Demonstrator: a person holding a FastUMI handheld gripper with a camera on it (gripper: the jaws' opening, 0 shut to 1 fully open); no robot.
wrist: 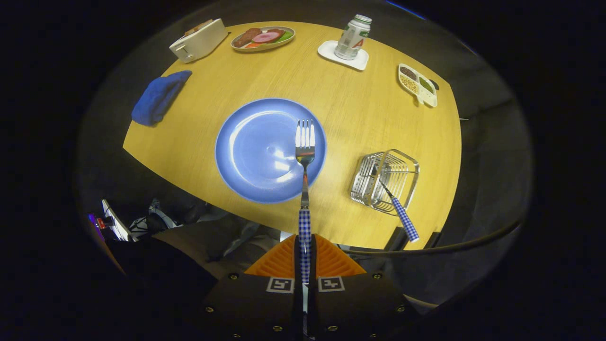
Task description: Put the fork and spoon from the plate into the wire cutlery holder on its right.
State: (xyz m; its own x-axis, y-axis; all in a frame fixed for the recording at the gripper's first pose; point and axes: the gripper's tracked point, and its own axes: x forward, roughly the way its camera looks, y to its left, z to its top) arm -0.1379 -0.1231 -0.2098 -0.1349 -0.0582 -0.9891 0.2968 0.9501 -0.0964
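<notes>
**One utensil gripped, one already in the holder**

One round wooden table (360,118) carries everything here, its pale yellow top set against a dark surround; below its near edge lie some dim shapes that are too murky to name with any confidence.

Taking the blue plate (255,156) as the clock's centre: a folded blue cloth (158,97) sits at ten o'clock by the table's edge, a white toaster (199,40) at eleven, an oval dish of food (262,38) at twelve, a can (352,38) standing on a white coaster (331,49) at one, and a white divided snack tray (417,85) at two. The wire cutlery holder (386,182) stands at four o'clock, apart from the plate on bare wood.

The gripper (305,258) is closed on the fork (305,151): both fingers press against the checked handle, which runs straight out between them toward twelve o'clock. The shaft extends beyond the fingertips and the tines appear over the right part of the plate, pointing away; whether they touch the plate or hang above it cannot be told from this angle.

The spoon (402,215) is in the holder, bowl end down among the wires, with its checked handle leaning out over the near rim toward five o'clock.
</notes>
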